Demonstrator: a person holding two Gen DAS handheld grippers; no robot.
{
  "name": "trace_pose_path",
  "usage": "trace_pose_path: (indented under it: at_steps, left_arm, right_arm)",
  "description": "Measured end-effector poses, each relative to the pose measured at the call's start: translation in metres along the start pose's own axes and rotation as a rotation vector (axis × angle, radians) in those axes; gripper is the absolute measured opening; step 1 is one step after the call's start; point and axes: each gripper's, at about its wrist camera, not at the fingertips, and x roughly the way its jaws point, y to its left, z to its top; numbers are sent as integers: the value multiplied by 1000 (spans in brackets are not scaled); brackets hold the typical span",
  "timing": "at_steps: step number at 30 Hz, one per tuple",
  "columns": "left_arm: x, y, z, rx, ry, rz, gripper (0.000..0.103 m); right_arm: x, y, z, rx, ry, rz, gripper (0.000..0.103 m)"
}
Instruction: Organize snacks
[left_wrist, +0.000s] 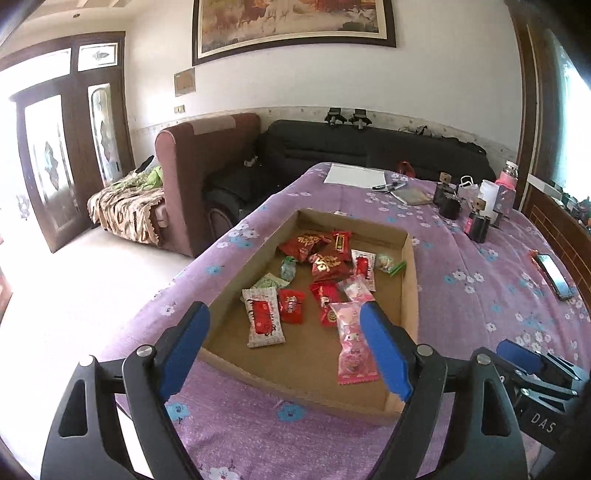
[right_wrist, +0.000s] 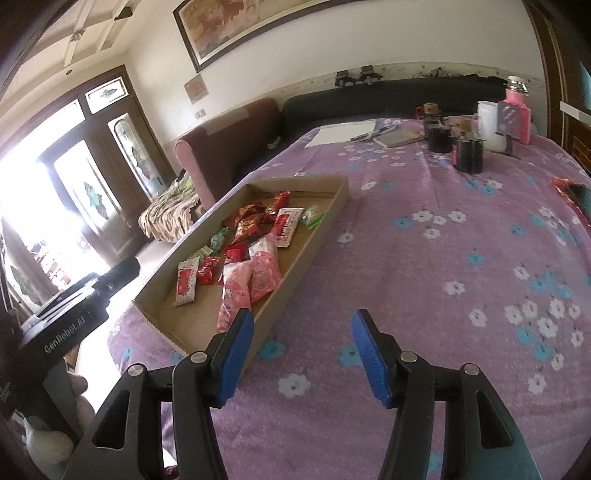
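A shallow cardboard tray (left_wrist: 410, 266) (right_wrist: 314, 254) lies on a purple flowered bedspread and holds several snack packets: red ones (left_wrist: 327, 264) (right_wrist: 245, 225), pink ones (left_wrist: 351, 341) (right_wrist: 234, 295), a white-and-red one (left_wrist: 263, 317) (right_wrist: 186, 282) and small green ones (left_wrist: 271, 282). My left gripper (left_wrist: 284, 345) is open and empty, hovering above the tray's near end. My right gripper (right_wrist: 301, 352) is open and empty over the bedspread just right of the tray's near corner; its blue tip shows in the left wrist view (left_wrist: 517, 356).
At the bed's far end lie paper sheets (left_wrist: 354, 175), a notebook (left_wrist: 412, 195), black cups (right_wrist: 467, 155) and a pink bottle (right_wrist: 515, 110). A phone (left_wrist: 556, 275) lies at the right edge. A brown sofa (left_wrist: 207, 166) and black sofa (left_wrist: 369, 144) stand beyond.
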Motion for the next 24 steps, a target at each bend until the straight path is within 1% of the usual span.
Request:
trace_pose_path:
  at_steps: [7, 15, 19, 24]
  left_arm:
    - [0, -20, -4, 51, 29, 0, 84]
    - [2, -40, -9, 101, 65, -13, 84]
    - [5, -47, -12, 113, 82, -20, 84]
    - [8, -53, -15, 126, 101, -27, 84]
  right_arm:
    - [-13, -9, -8, 5, -19, -15, 61]
    - [-21, 1, -16, -72, -54, -68, 65]
    - [-23, 8, -19, -125, -75, -100, 69]
    - [-22, 7, -20, -135, -78, -109, 70]
